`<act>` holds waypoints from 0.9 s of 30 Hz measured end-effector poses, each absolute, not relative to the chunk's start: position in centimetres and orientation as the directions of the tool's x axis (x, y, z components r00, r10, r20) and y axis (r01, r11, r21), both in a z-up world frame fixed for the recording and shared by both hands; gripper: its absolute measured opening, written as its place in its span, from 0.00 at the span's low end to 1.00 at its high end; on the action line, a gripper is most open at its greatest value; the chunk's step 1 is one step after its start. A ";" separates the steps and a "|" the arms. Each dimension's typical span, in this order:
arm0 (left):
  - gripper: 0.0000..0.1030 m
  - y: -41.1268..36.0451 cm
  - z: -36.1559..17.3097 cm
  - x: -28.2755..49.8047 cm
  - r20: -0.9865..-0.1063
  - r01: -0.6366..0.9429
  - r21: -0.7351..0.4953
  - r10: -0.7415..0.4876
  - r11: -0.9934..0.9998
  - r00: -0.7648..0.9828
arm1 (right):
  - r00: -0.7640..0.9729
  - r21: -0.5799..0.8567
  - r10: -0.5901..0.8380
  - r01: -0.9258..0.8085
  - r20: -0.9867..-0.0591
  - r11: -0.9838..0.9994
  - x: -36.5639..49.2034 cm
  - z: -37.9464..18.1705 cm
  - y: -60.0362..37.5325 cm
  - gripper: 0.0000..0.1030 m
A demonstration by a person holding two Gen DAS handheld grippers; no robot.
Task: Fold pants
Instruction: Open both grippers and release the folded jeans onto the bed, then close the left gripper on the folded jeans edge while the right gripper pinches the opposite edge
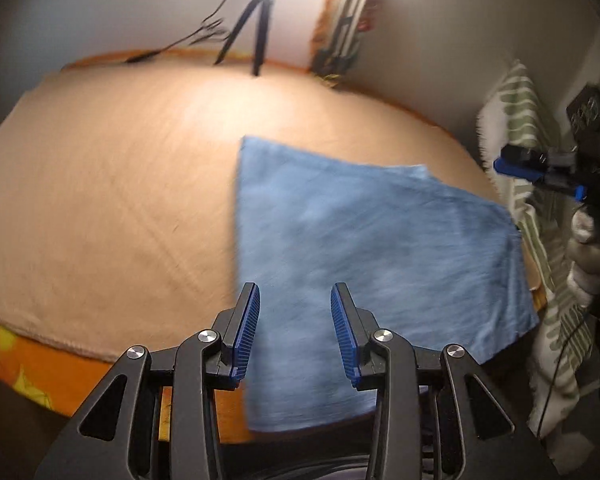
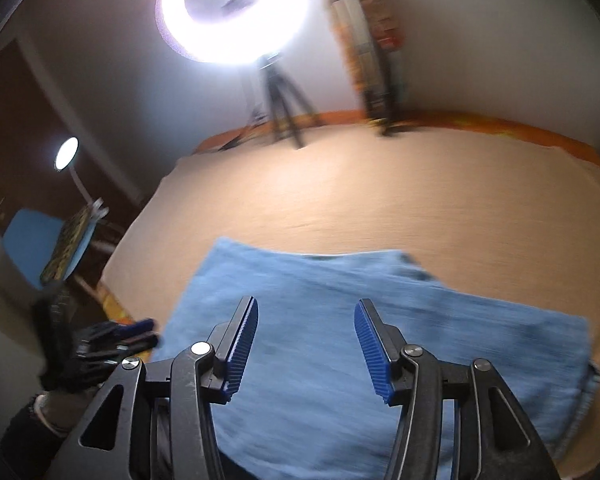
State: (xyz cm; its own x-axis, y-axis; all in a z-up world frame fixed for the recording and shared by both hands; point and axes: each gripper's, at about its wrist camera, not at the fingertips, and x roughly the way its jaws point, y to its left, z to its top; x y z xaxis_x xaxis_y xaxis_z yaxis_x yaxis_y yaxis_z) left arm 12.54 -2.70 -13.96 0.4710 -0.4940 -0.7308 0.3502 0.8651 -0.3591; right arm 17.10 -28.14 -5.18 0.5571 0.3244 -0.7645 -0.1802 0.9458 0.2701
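Note:
The light blue pants [image 1: 364, 248] lie folded into a flat block on the beige sheet [image 1: 100, 184], near the bed's front edge. In the left wrist view my left gripper [image 1: 295, 292] hovers over the block's near left part, jaws apart, with nothing between the blue pads. At the far right of that view the right gripper [image 1: 540, 172] shows from the side. In the right wrist view the pants [image 2: 340, 344] fill the lower half and my right gripper [image 2: 306, 306] hangs above them, jaws wide and empty. The left gripper [image 2: 140, 332] appears at the lower left, held by a hand.
A tripod [image 2: 284, 108] with a bright ring light [image 2: 232, 8] stands at the bed's far edge beside a tall leaning object [image 2: 364, 48]. An orange patterned cover [image 1: 28, 364] shows below the sheet. A green-striped cloth [image 1: 524, 152] hangs at the right. A blue chair [image 2: 40, 248] stands at the left.

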 end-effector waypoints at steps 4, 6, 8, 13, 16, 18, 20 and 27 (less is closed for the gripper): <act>0.34 -1.8 -15.4 12.4 -0.729 0.326 -0.404 -0.516 0.855 0.451 | 0.488 0.257 0.358 -0.262 -0.796 0.930 19.4 -6.3 -21.7 0.54; 0.34 -1.6 -15.7 12.2 -0.726 0.326 -0.408 -0.520 0.853 0.450 | 0.448 0.272 0.375 -0.279 -0.811 0.921 20.5 -7.1 -19.4 0.55; 0.34 -1.4 -16.1 12.0 -0.720 0.323 -0.427 -0.534 0.844 0.443 | 0.404 0.283 0.385 -0.290 -0.830 0.914 21.9 -8.1 -16.9 0.55; 0.34 -0.3 -16.7 11.8 -0.690 0.304 -0.483 -0.571 0.821 0.444 | 0.325 0.239 0.330 -0.288 -0.886 0.927 25.2 -11.2 -11.4 0.55; 0.25 0.1 -16.8 11.9 -0.666 0.299 -0.522 -0.601 0.799 0.442 | 0.297 0.209 0.289 -0.274 -0.910 0.939 26.7 -12.9 -9.5 0.55; 0.19 0.2 -16.6 11.9 -0.647 0.308 -0.539 -0.620 0.784 0.445 | 0.279 0.177 0.248 -0.258 -0.928 0.950 27.5 -14.0 -8.5 0.55; 0.15 0.0 -16.1 11.6 -0.629 0.335 -0.537 -0.632 0.774 0.453 | 0.274 0.124 0.191 -0.243 -0.942 0.962 28.4 -14.8 -7.9 0.55; 0.13 -0.8 -14.5 11.4 -0.589 0.390 -0.534 -0.661 0.751 0.466 | 0.250 0.012 0.075 -0.242 -0.965 0.970 29.3 -16.0 -5.9 0.55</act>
